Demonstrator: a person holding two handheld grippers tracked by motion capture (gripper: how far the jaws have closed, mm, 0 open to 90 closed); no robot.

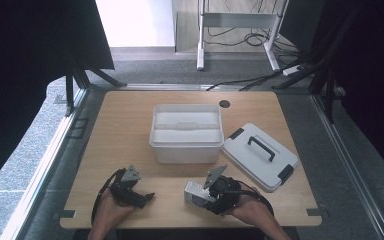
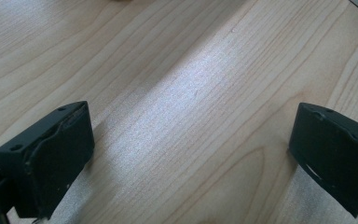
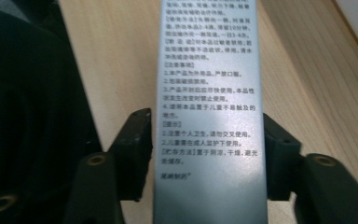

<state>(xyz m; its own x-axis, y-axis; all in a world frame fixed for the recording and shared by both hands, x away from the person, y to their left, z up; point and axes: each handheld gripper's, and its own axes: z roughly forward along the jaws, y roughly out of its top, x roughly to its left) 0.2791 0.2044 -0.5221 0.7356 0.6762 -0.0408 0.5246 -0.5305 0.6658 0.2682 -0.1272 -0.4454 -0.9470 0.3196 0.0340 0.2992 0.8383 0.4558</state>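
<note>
The right gripper (image 1: 198, 192) sat at the near edge of the table (image 1: 125, 120), a small silvery carton (image 3: 209, 112) lying between its jaws. A thin gap showed on the carton's left side, so the pads were not pressing it and the jaws stood loose about it. Beside it to the left, the left gripper (image 1: 147, 196) rested with its jaws wide apart over bare wood, holding nothing. Farther back stood the white storage box (image 1: 186, 132), open, its grey lid (image 1: 260, 156) lying off to the right. Judging from that, the box was ready, but the carton had not yet gone in, and the lid was still to be put on
</note>
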